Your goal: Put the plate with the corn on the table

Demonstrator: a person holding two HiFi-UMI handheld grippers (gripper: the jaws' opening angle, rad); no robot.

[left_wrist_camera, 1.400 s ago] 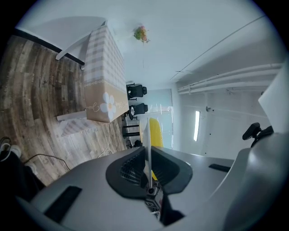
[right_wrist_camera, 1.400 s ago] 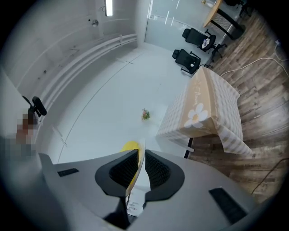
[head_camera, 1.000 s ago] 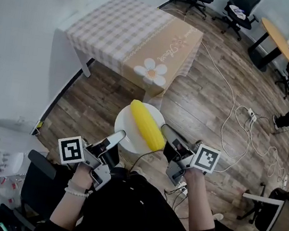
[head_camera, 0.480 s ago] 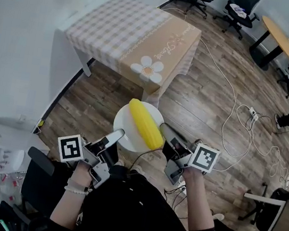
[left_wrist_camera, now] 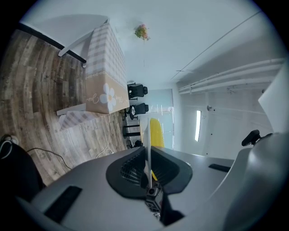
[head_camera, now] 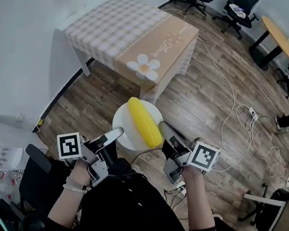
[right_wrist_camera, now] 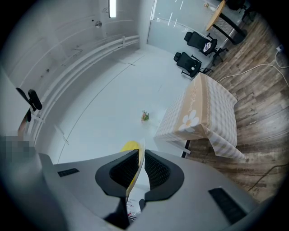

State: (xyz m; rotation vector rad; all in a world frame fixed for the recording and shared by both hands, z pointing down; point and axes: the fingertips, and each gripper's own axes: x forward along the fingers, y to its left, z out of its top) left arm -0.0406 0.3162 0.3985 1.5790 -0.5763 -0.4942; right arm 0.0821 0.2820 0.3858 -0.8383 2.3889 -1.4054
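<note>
Everything I see is bright and evenly lit. From my head the picture is sharp, and the table (head_camera: 129, 35) lays only a soft, short shadow on the wooden floor (head_camera: 204, 110) under it. In both gripper views the wide lens bows the floor and walls (left_wrist_camera: 180, 27) around the table and blackens the corners. A strip lamp (left_wrist_camera: 198, 125) beyond the table glows white, blown out.

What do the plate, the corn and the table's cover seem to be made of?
Plate: smooth, thin, plain white; ceramic or melamine, unclear which. Corn: even glossy yellow, probably plastic. Table cover: checked fabric, it hangs in soft folds.
</note>
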